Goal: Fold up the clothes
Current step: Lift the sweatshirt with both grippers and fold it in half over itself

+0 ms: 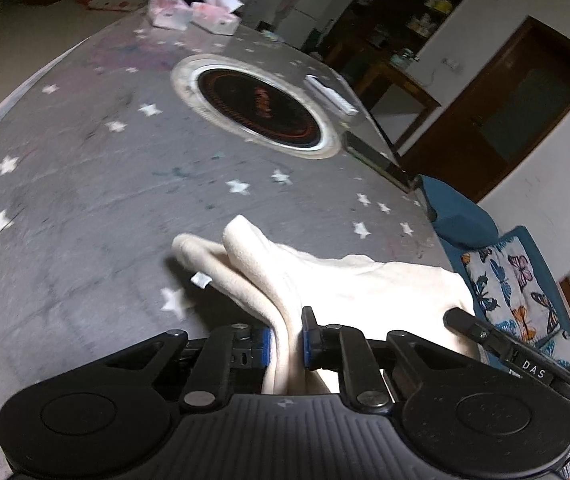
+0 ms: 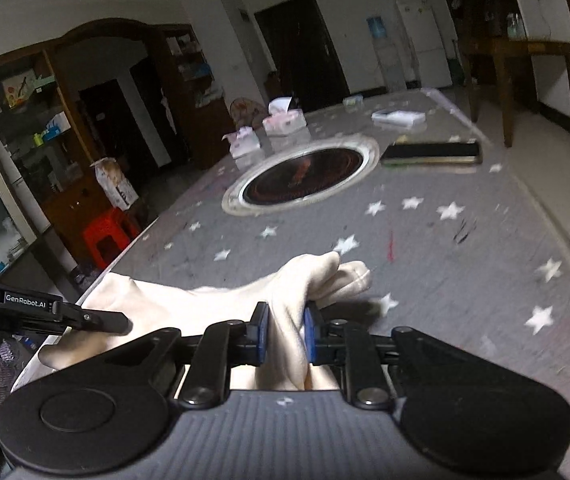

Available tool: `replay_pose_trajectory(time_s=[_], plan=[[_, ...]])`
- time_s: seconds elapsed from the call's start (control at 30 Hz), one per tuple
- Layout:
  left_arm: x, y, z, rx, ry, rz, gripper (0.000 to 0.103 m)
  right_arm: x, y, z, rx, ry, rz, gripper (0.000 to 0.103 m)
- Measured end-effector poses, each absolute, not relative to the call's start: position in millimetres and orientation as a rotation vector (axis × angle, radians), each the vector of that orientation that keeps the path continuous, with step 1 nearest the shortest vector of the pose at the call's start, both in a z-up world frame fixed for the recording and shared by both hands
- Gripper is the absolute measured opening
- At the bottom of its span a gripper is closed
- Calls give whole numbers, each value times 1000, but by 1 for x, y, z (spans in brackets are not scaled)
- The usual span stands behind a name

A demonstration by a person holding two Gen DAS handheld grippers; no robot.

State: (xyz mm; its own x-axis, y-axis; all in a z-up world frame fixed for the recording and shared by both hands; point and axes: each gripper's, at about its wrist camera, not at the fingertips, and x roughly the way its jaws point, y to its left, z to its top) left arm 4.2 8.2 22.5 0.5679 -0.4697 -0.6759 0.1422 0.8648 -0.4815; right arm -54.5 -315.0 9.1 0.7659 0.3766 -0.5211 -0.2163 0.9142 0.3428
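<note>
A cream garment lies bunched at the near edge of the grey star-patterned tabletop. My left gripper is shut on a fold of it, the cloth pinched between the blue pads. In the right wrist view the same cream garment stretches leftward, and my right gripper is shut on another bunched fold. Each view shows the other gripper's black finger at the far end of the cloth: the right one and the left one. The cloth hangs lifted between both grips.
A round black cooktop is set into the table's middle. Tissue packs stand at the far end, and a dark flat case and a white box lie beside the cooktop. A blue chair with butterfly cushion is alongside.
</note>
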Motion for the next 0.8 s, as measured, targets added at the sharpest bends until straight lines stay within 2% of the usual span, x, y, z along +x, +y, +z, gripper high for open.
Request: replay_pose_trajectory(time_s=[0.8], plan=[[74,-120,58,-193,886,-487,15,-36,-406,48,238,503,128,16]])
